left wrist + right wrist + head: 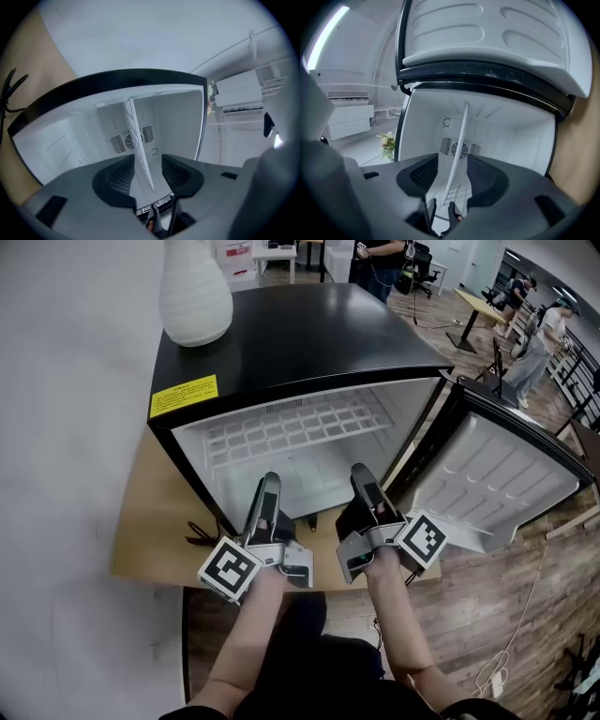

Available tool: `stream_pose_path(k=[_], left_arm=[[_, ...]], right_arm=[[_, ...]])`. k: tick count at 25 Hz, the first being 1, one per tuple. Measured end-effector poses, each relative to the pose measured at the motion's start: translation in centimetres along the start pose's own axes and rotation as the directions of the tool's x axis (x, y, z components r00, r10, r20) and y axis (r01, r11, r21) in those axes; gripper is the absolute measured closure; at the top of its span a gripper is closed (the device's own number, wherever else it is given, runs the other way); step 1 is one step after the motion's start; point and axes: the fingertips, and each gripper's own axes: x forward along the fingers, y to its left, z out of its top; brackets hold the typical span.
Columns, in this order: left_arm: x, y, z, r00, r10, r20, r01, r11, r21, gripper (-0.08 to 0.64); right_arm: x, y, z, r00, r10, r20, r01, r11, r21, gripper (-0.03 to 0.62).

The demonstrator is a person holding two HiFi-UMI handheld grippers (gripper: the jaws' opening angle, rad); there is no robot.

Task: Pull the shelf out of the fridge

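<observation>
A black mini fridge stands open, and a white wire shelf lies inside it. My left gripper and right gripper point into the opening side by side. In the left gripper view the shelf shows edge-on and runs between the jaws of the left gripper, with a gap on each side. The right gripper view shows the same: the shelf's edge passes between the spread pads of the right gripper without touching them. Both grippers are open.
The fridge door hangs open to the right. A white ribbed vase stands on the fridge top. The fridge sits on a wooden platform against a white wall. A white cable trails over the plank floor, and people stand far behind.
</observation>
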Motion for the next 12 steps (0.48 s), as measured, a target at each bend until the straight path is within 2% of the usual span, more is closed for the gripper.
stream_pose_path(k=[3, 9, 12], left_arm=[[1.0, 0.1, 0.6, 0.999, 0.013, 0.04, -0.012, 1.0, -0.019, 0.394], [2.8, 0.8, 1.6, 0.996, 0.035, 0.08, -0.038, 0.999, 0.029, 0.388], [3.8, 0.7, 1.9, 0.995, 0.029, 0.093, -0.032, 0.999, 0.026, 0.389]], right_arm=[[1.3, -0.3, 0.4, 1.0, -0.006, 0.001, 0.006, 1.0, 0.022, 0.426], [3.9, -1.1, 1.2, 1.0, -0.011, -0.01, 0.012, 0.999, 0.051, 0.425], [5.2, -1.5, 1.5, 1.0, -0.019, -0.01, 0.019, 0.998, 0.065, 0.425]])
